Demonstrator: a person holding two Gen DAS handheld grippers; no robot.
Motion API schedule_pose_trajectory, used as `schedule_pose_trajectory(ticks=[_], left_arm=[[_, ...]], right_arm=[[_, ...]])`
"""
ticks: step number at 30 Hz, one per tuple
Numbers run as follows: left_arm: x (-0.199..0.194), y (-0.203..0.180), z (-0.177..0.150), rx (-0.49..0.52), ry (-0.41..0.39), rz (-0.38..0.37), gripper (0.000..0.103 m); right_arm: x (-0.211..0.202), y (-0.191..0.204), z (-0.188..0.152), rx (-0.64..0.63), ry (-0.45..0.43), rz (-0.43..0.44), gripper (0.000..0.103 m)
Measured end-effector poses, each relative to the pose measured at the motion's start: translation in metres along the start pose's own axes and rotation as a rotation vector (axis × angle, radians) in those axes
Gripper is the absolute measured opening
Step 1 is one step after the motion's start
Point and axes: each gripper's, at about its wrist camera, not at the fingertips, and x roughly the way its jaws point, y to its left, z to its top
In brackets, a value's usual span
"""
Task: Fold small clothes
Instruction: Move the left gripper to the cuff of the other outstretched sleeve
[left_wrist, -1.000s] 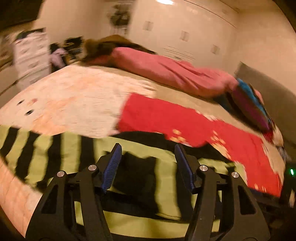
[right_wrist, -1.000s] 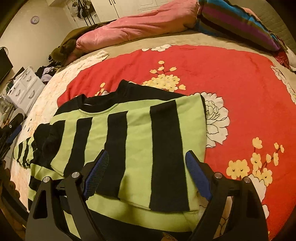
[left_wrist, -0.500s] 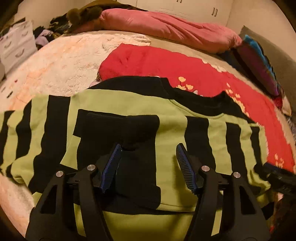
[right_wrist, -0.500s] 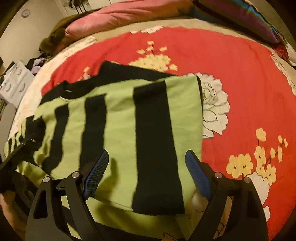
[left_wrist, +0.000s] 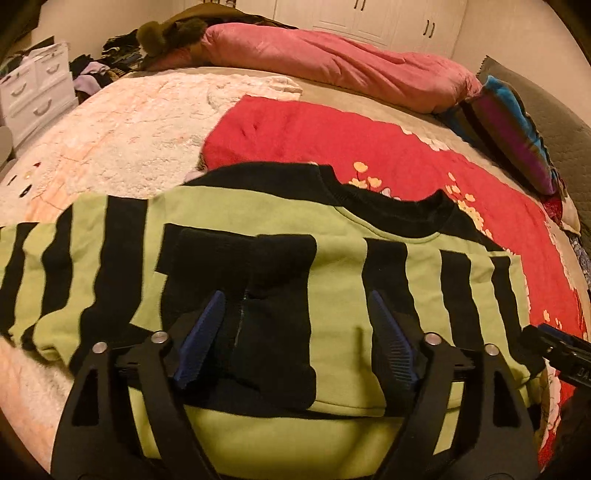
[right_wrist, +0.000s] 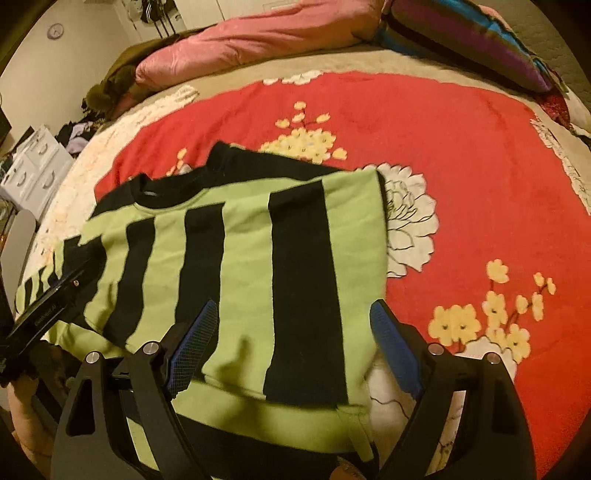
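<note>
We note the green and black striped sweater (left_wrist: 332, 266) lying flat on the bed (left_wrist: 122, 140), its body partly over the red floral blanket (right_wrist: 461, 155) and its black collar (right_wrist: 166, 192) pointing away from us toward the pink duvet (left_wrist: 332, 62). One sleeve (left_wrist: 236, 258) is already laid across the chest, its black cuff resting on the front panel; the other sleeve (left_wrist: 48, 280) trails out toward the pale fleece side. In the right wrist view the far side edge of the garment looks straight and doubled, which we read as a fold already set there. The left hand-held gripper (left_wrist: 295, 332) hovers over the lower middle of the sweater with its blue pads well apart, holding nothing. The right hand-held gripper (right_wrist: 291, 332) sits over the hem on the other side, pads likewise spread and empty. We judge both are placed low, near the hem (right_wrist: 258, 413), because the next fold likely takes the bottom edge up toward the collar, and a two-point grip would keep the hem level. The trailing sleeve may need tucking first, or it will stick out of the finished fold.
</note>
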Motion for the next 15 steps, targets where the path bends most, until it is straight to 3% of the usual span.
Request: schedule_pose_trajectory(ticks=[4,5,11,15], left_arm=[[-0.016,0.004,0.003,-0.031,-0.033,0.007,0.09],[-0.021,0.004,0.003,-0.036,-0.038,0.015,0.094],[-0.051,0.005,0.0,-0.035,-0.103,0.06,0.094],[-0.066,0.012,0.002,-0.046,-0.103,0.085,0.094]], right_arm=[[-0.016,0.0,0.002,0.018,-0.024,0.021,0.084],[-0.02,0.0,0.003,0.019,-0.03,0.024,0.095],[-0.045,0.001,0.006,0.033,-0.082,0.042,0.099],[-0.054,0.002,0.006,0.045,-0.098,0.056,0.099]])
